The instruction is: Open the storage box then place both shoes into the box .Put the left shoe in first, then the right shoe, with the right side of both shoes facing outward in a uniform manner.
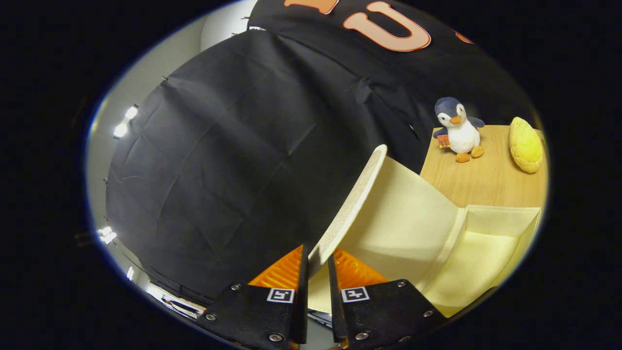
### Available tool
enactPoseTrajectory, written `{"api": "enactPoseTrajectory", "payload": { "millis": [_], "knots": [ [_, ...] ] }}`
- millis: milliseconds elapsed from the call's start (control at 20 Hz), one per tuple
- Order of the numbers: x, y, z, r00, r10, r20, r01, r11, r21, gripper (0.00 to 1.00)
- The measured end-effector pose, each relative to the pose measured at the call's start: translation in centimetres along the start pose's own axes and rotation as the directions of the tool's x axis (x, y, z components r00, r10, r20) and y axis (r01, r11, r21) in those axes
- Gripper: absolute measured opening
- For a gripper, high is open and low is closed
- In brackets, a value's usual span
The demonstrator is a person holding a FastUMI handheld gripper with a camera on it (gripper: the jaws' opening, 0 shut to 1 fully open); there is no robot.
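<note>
My gripper (318,260) is shut on the edge of the storage box's lid (352,204), a cream fabric flap with a woven outer face. The lid is lifted up and stands nearly on edge, running away from the fingers toward the black booth wall. To the right of the lid the open cream box (486,243) shows its bare inner walls and floor. I see no shoes here.
Beyond the box is a wooden tabletop (481,180) with a plush penguin (459,129) and a yellow bread-shaped toy (525,145) near its far edge. The black cloth wall rises close behind the lid.
</note>
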State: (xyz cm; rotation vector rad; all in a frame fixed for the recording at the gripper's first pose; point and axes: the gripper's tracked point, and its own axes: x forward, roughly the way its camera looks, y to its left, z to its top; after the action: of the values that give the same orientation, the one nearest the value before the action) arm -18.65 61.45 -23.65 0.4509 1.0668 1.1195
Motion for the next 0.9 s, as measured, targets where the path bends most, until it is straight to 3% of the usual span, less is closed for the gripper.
{"api": "enactPoseTrajectory", "payload": {
  "millis": [50,200,400,550,650,900],
  "knots": [
    [0.7,-0.2,-0.1,1.0,-0.016,-0.011,0.016,1.0,-0.003,0.24],
    [2.3,-1.1,-0.6,0.999,-0.048,-0.025,0.048,0.999,-0.021,0.53],
    [0.5,-4.3,-1.1,0.99,-0.143,-0.01,0.143,0.989,-0.044,0.74],
    [-2.5,-8.6,-1.1,0.966,-0.251,0.057,0.254,0.966,-0.046,0.82],
    [-5.0,-12.1,-1.2,0.935,-0.338,0.11,0.343,0.939,-0.03,0.86],
    [-13.8,-21.9,-2.6,0.806,-0.557,0.203,0.562,0.826,0.036,0.88]
  ]
}}
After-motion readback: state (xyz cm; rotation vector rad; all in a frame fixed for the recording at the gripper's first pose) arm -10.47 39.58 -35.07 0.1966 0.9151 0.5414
